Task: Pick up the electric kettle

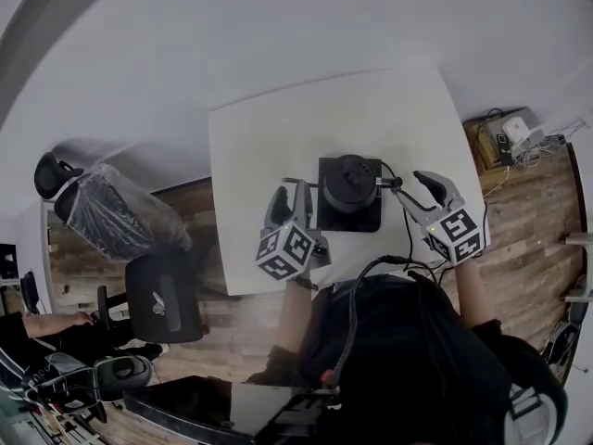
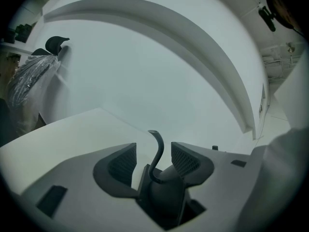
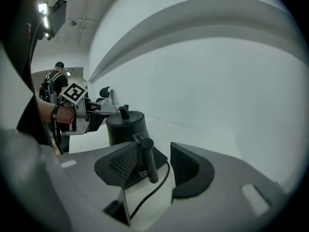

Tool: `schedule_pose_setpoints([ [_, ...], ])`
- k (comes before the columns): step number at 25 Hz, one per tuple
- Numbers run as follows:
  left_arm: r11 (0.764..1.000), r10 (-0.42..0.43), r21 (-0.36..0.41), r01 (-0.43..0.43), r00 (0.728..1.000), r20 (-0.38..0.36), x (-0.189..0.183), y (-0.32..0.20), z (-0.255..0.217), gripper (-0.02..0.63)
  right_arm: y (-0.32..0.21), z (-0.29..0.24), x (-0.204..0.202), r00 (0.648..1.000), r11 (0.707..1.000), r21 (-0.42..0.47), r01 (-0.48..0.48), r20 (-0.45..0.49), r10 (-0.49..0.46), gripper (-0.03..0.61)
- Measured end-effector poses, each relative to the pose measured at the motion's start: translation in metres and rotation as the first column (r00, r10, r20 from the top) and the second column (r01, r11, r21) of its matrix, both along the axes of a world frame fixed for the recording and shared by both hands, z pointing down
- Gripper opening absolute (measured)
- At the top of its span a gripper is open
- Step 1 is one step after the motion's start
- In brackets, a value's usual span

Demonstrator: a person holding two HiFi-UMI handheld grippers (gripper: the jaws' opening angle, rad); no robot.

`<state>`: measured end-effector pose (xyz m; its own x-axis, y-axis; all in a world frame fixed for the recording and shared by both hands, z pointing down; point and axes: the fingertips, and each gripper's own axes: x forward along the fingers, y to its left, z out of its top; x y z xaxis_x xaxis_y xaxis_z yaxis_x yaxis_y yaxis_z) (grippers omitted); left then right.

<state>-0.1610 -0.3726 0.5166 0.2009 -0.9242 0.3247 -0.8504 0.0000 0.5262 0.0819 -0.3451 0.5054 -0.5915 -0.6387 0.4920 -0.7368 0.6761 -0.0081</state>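
Observation:
A black electric kettle (image 1: 350, 182) stands on its square black base (image 1: 350, 221) near the front of the white table (image 1: 278, 128). My left gripper (image 1: 289, 193) is at the kettle's left side. In the left gripper view it (image 2: 153, 158) is open, and the thin curved spout (image 2: 157, 149) rises between the jaws without touching the pads. My right gripper (image 1: 410, 185) is at the kettle's right side. In the right gripper view it (image 3: 153, 161) is open around the kettle's dark handle (image 3: 147, 158), which stands close to the left pad. The kettle body (image 3: 126, 127) sits just beyond.
A black cable (image 3: 154, 190) runs from the base toward the table's front edge. Left of the table are a plastic-wrapped chair (image 1: 111, 211) and a black office chair (image 1: 162, 295). A box with devices (image 1: 505, 137) lies on the wooden floor at the right.

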Motion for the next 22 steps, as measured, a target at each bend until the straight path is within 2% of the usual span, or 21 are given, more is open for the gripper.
schedule_pose_setpoints([
  [10,0.999,0.054,-0.004,-0.054,0.999,-0.004,0.013,-0.018,0.008,0.212,0.001,0.036,-0.013,0.996,0.997,-0.062,0.039,-0.072,-0.044,0.184],
  [22,0.998,0.057,-0.006,-0.057,0.998,-0.039,0.017,-0.031,0.013,0.212,-0.012,0.056,-0.029,0.994,0.996,-0.08,0.03,-0.1,-0.038,0.183],
])
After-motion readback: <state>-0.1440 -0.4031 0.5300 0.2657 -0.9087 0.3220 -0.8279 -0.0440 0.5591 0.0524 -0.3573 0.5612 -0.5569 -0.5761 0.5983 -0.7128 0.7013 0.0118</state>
